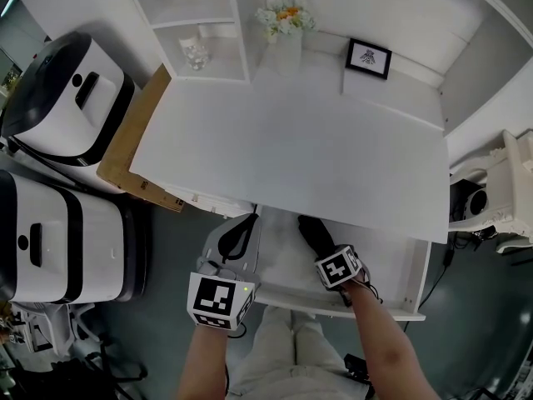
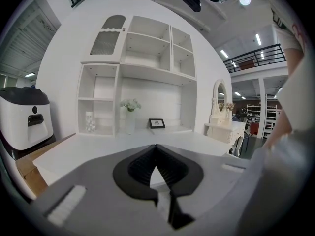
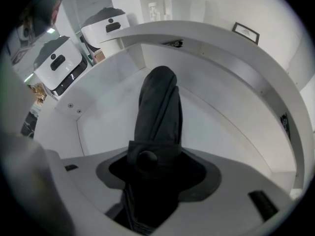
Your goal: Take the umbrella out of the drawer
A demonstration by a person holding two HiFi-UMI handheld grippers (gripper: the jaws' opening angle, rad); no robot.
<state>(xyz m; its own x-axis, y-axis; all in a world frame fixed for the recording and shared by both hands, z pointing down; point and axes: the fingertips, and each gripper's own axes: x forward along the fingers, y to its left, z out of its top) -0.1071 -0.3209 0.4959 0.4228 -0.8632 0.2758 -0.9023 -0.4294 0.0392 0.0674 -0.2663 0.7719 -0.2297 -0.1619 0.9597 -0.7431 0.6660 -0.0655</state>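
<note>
A folded black umbrella (image 1: 309, 228) (image 3: 158, 100) lies lengthwise in the open white drawer (image 1: 391, 307) (image 3: 106, 112) under the desk's front edge. My right gripper (image 1: 323, 250) (image 3: 147, 162) is shut on its near end, around the strap and button, and the rest of the umbrella reaches ahead over the drawer floor. My left gripper (image 1: 241, 234) (image 2: 156, 150) hovers at the drawer's left end, level with the desk top (image 1: 291, 144). Its jaws meet at the tips with nothing between them.
Two white-and-black machines (image 1: 73, 98) (image 1: 58, 240) and a cardboard sheet (image 1: 133, 144) stand left of the desk. At the desk's back are a shelf unit (image 1: 200, 27), a vase of flowers (image 1: 285, 25) and a small picture frame (image 1: 369, 57). A white dresser (image 1: 508, 182) is at the right.
</note>
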